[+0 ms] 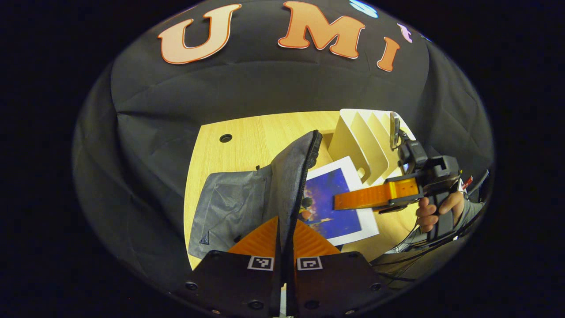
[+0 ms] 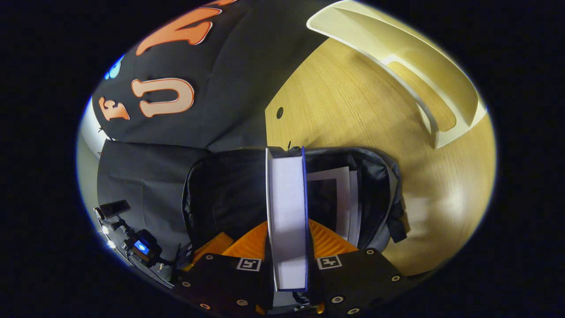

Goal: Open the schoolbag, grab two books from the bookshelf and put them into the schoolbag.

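In the left gripper view my left gripper (image 1: 287, 224) is shut on the raised zipper edge of the grey schoolbag (image 1: 234, 203), holding the flap up. To its right a hand holds my right gripper (image 1: 340, 202), shut on a book with a blue cover and white border (image 1: 329, 190). The right gripper view has that book (image 2: 287, 207) edge-on between my right gripper's (image 2: 288, 223) fingers, over the schoolbag's (image 2: 384, 176) open mouth. A second book (image 2: 342, 194) stands inside the bag. My left gripper (image 2: 211, 244) holds the bag's near rim at lower left.
A white slotted bookshelf (image 1: 366, 141) stands on the wooden table (image 1: 256, 132) behind the bag, its slots bare; it appears at upper right (image 2: 410, 57) in the right gripper view. A round cable hole (image 1: 225, 138) sits near the table's far edge. Black cloth walls the booth.
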A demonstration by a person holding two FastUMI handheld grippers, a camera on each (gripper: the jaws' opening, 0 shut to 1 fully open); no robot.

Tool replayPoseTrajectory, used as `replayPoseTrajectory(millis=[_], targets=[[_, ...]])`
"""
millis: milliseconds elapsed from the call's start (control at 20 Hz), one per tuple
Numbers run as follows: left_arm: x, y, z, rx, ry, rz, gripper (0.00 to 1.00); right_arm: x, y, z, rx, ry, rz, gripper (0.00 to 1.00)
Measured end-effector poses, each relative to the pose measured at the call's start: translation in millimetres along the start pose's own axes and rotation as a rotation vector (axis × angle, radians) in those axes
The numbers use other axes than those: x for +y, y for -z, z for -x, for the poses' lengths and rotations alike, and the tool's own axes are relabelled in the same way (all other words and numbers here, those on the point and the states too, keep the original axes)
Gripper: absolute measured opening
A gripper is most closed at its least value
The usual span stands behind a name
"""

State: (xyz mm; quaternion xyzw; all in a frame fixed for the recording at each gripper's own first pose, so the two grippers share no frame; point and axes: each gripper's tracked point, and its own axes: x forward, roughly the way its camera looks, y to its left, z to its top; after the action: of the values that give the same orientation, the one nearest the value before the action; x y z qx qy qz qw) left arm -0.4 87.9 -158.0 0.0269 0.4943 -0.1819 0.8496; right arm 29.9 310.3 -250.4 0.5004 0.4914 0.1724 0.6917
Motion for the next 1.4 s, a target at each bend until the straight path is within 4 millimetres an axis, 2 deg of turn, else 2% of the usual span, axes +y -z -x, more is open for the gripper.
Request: replayPoseTrajectory(millis=[100, 250, 450, 550, 600, 650, 700, 750, 900, 950, 1000, 1050, 1200, 1350, 1400], targets=[[-12, -4, 4, -0.007, 0.005, 0.005, 0.05, 0, 5, -13, -0.011, -0.014, -0.021, 0.31], [-29, -12, 11, -0.016, 0.019, 0.006, 0.05, 2, 0, -27, -0.058, -0.024, -0.007, 0.31], [-41, -12, 25, -0.021, 0.037, 0.001, 0.05, 0, -2, -40, -0.058, -0.03, -0.028, 0.31], [-47, -3, 15, -0.017, 0.048, -0.005, 0.05, -2, -1, -40, -0.045, -0.019, -0.034, 0.31], [-50, -1, 12, -0.014, 0.056, -0.01, 0.05, -6, 1, -40, -0.029, -0.001, -0.04, 0.22], [-53, 5, 6, -0.013, 0.062, -0.016, 0.05, -15, 5, -45, -0.003, 0.043, -0.049, 0.35], [-55, 11, -1, -0.008, 0.065, -0.025, 0.05, -28, 9, -47, 0.027, 0.094, -0.053, 0.39], [-59, 19, -9, -0.002, 0.071, -0.029, 0.05, -42, 12, -51, 0.048, 0.139, -0.05, 0.49], [-71, 49, -52, 0.006, 0.097, -0.022, 0.05, -62, 17, -40, 0.061, 0.218, -0.003, 0.65], [-73, 56, -67, 0.008, 0.103, -0.018, 0.05, -61, 18, -33, 0.062, 0.238, 0.002, 0.6], [-73, 60, -75, 0.011, 0.11, -0.015, 0.05, -63, 15, -26, 0.059, 0.246, 0.004, 0.82], [-71, 63, -79, 0.012, 0.118, -0.014, 0.05, -60, 12, -20, 0.052, 0.241, 0.004, 0.91], [-62, 84, -95, 0.036, 0.164, -0.022, 0.07, -60, -4, 8, -0.02, 0.254, 0.011, 0.96], [-70, 102, -119, 0.053, 0.191, -0.027, 0.08, -56, -21, 44, -0.09, 0.26, 0.014, 0.96], [-69, 106, -127, 0.051, 0.192, -0.034, 0.11, -58, -27, 55, -0.104, 0.27, 0.022, 0.96]])
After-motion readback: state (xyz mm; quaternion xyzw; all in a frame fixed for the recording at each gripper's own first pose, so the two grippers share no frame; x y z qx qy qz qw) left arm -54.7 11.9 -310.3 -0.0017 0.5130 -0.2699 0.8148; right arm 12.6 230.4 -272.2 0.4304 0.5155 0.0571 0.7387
